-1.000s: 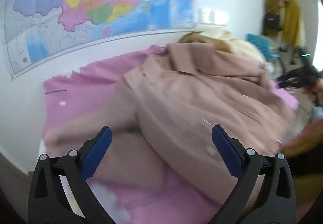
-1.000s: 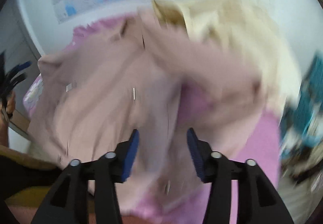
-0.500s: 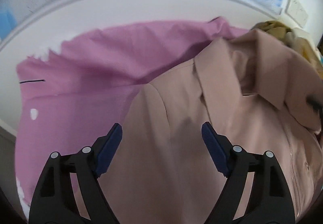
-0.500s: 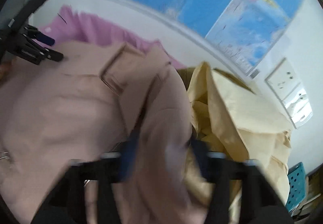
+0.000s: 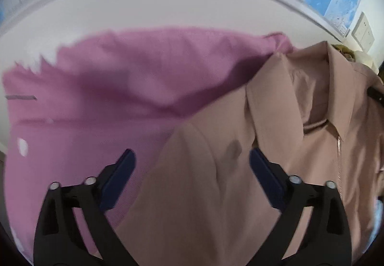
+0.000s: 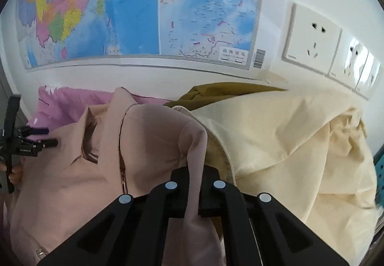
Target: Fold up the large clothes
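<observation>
My right gripper (image 6: pixel 195 184) is clamped on a shoulder fold of the dusty-pink jacket (image 6: pixel 148 146), the cloth rising as a ridge between the closed jaws. The jacket lies collar toward the wall on the pink sheet (image 5: pixel 96 88), its zip (image 6: pixel 123 170) marking a long axis that runs from collar back toward me. My left gripper (image 5: pixel 192 170) hovers with jaws wide apart over the opposite shoulder, the sleeve seam directly between and just ahead of its blue pads (image 5: pixel 120 172), nothing held. The right-wrist view shows the left gripper near the collar's far side. A cream garment (image 6: pixel 288 136) and an olive one (image 6: pixel 216 91) crowd the jacket's right edge beneath the wall map (image 6: pixel 144 9). I judge the next move needs the left jaws to drop onto that shoulder, matching the right's hold across the zip line.
</observation>
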